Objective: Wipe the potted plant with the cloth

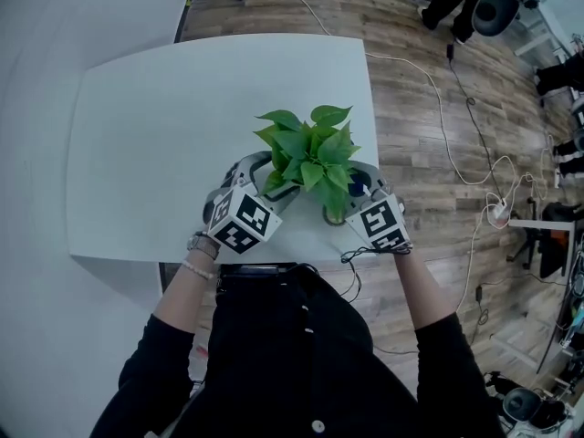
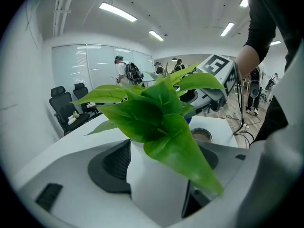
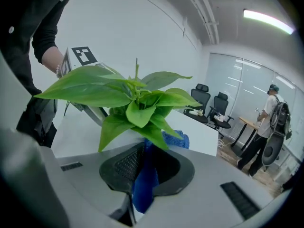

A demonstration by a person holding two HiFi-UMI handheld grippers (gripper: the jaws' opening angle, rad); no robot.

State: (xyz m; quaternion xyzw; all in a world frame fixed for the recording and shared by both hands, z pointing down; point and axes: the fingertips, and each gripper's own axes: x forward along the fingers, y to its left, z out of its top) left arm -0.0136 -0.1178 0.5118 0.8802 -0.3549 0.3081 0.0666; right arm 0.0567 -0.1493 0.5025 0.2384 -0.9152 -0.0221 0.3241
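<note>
The potted plant (image 1: 310, 153) is stood at the near edge of the white table (image 1: 155, 126), between both tongs. The left tongs (image 1: 272, 179) are spread wide and clamped on the potted plant, with the pads pressed to both sides of its white pot. A blue cloth (image 3: 144, 184) is pinched in the right tongs (image 1: 363, 188), jaws narrow, just below the leaves.

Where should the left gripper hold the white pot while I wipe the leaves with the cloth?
Grip the white pot by its smooth side wall, below the rim, coming in from the side under the foliage. The leaves spread wide over the rim, so a grasp from above would likely crush them. The left gripper sits this way now, with its pads on opposite sides of the wall.
</note>
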